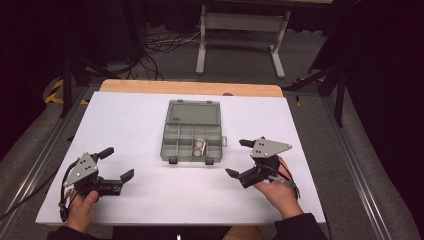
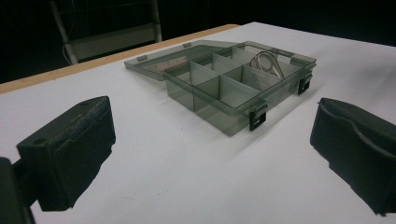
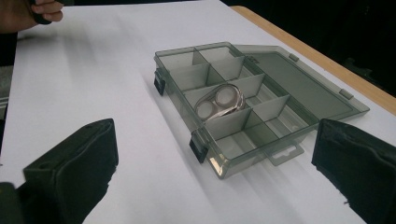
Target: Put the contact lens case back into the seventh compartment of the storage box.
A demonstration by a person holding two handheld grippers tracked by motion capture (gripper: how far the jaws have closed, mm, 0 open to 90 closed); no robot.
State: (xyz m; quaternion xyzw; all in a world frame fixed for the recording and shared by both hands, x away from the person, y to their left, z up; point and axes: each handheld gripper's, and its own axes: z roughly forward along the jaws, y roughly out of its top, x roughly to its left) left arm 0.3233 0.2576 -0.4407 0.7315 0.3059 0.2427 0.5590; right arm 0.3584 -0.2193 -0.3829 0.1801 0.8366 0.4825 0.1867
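Observation:
A smoky grey plastic organizer box [image 1: 192, 144] lies on the white table with its lid [image 1: 194, 111] flat open behind it. One front compartment holds a clear packet with two white round pieces [image 1: 200, 147], also seen as the packet [image 3: 219, 103] leaning on a divider and as the packet [image 2: 267, 62]. My left gripper [image 1: 118, 162] rests open at the front left, apart from the box [image 2: 233, 88]. My right gripper [image 1: 239, 158] rests open at the front right, its jaws wide and pointing at the box [image 3: 243, 116]. Neither holds anything.
The white table top [image 1: 140, 125] has a wooden strip [image 1: 190, 88] along its far edge. Beyond it a grey frame stand [image 1: 240, 30] and cables lie on the floor. A hand [image 3: 32, 11] holding the left gripper shows in the right gripper view.

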